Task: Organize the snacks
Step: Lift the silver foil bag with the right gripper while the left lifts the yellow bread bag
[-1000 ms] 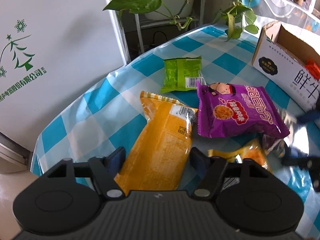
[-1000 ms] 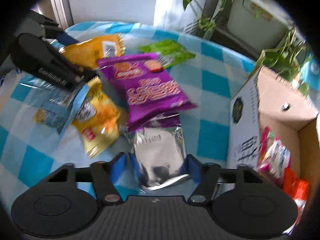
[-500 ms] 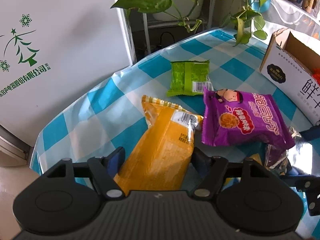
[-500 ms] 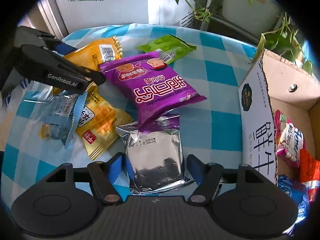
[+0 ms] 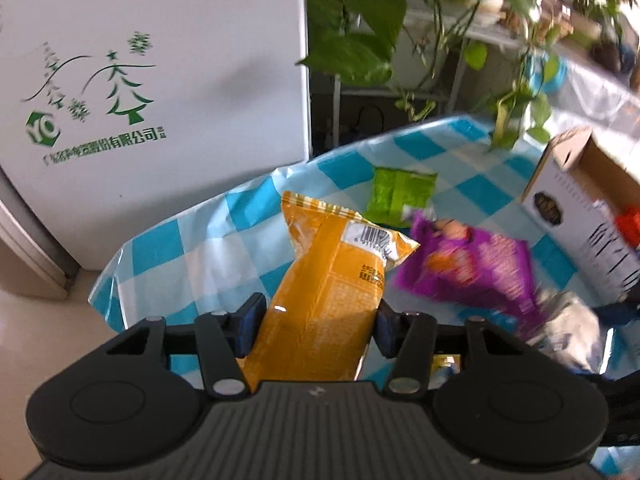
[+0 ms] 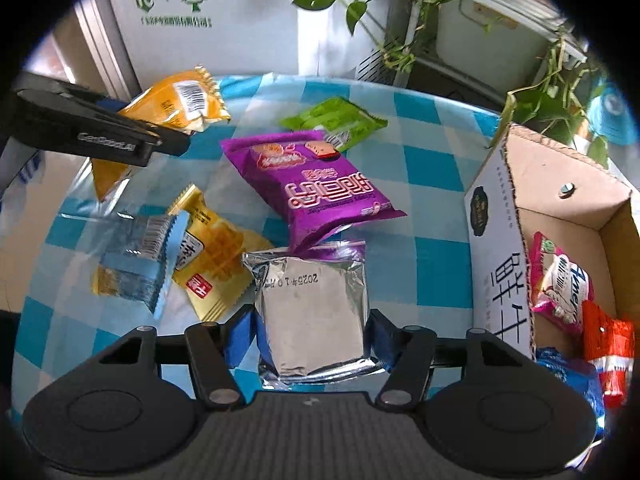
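My left gripper (image 5: 318, 322) is shut on a tall orange snack bag (image 5: 328, 292) and holds it above the table; the bag also shows in the right wrist view (image 6: 176, 100). My right gripper (image 6: 308, 334) is shut on a silver foil packet (image 6: 314, 308), lifted a little. On the blue checked tablecloth (image 6: 424, 168) lie a purple snack bag (image 6: 316, 184), a green packet (image 6: 334, 122), a yellow waffle packet (image 6: 216, 256) and a pale blue packet (image 6: 140, 258). The cardboard box (image 6: 500, 240) at right holds several snacks.
A white appliance with a green tree logo (image 5: 152, 92) stands behind the table's far left edge. Potted vines (image 5: 360, 40) on a rack hang over the back. The table's left edge (image 5: 108, 292) drops to the floor.
Both grippers have risen with their packets. The orange bag has come off the table in my left gripper, and the silver packet has lifted from under the purple bag.
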The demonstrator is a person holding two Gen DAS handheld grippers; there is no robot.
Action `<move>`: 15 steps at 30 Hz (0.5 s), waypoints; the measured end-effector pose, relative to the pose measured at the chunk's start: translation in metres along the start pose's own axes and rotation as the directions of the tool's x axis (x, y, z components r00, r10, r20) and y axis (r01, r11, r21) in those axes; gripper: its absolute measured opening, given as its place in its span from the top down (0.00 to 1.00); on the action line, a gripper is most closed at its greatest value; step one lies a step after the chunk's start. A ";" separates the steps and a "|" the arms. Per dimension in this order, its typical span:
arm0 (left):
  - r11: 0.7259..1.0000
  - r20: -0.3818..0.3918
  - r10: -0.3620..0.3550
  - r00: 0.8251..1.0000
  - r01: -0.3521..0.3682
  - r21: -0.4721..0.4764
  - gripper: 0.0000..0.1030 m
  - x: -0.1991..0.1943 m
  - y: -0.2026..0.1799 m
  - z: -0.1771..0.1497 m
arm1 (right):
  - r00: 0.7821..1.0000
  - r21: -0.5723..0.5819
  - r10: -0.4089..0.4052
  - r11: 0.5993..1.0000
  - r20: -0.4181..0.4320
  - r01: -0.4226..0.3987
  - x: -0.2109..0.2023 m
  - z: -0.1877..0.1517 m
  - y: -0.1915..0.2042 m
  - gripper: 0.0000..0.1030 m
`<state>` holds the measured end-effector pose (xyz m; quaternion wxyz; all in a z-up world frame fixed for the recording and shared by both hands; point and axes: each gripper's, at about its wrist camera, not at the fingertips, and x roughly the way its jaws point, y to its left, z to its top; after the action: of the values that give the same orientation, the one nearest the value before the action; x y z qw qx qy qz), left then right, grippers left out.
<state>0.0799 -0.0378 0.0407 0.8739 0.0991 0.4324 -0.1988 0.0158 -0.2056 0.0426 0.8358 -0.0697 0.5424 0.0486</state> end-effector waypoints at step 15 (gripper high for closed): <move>0.994 0.080 -0.052 0.995 0.059 -0.090 0.54 -0.057 -0.027 -0.051 | 0.996 0.127 0.000 0.992 0.092 -0.012 -0.041 -0.028 0.000 0.35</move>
<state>0.0008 -0.0297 0.0552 0.8878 0.0388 0.4095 -0.2064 -0.0263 -0.2107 0.0686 0.8625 -0.0121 0.5056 0.0196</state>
